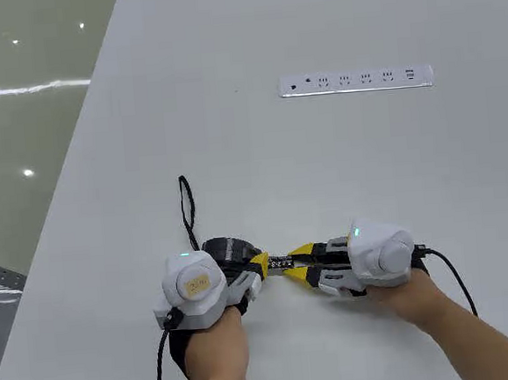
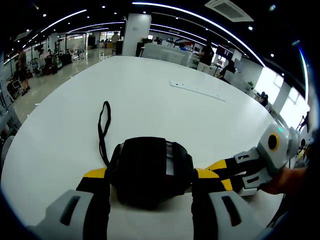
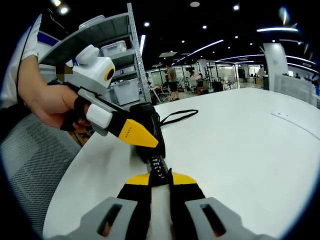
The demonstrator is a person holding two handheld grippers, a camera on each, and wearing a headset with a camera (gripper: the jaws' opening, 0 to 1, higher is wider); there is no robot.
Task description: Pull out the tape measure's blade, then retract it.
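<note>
A black tape measure (image 1: 228, 250) lies on the white table, its black wrist strap (image 1: 186, 204) trailing away from me. My left gripper (image 1: 247, 274) is shut on the tape measure's case (image 2: 150, 170), one yellow-tipped jaw on each side. A short length of blade (image 3: 158, 167) with printed numbers sticks out of the case (image 3: 150, 125). My right gripper (image 3: 160, 181) is shut on the blade's end, and it sits close to the right of the case (image 1: 297, 264). The blade (image 1: 280, 263) spans the small gap between both grippers.
A white power strip (image 1: 356, 81) lies farther back on the table, also seen as power strip (image 2: 196, 90). The table's left edge (image 1: 68, 169) drops to a green floor. Shelving (image 3: 110, 55) and a grey chair (image 3: 30, 175) stand behind the left hand.
</note>
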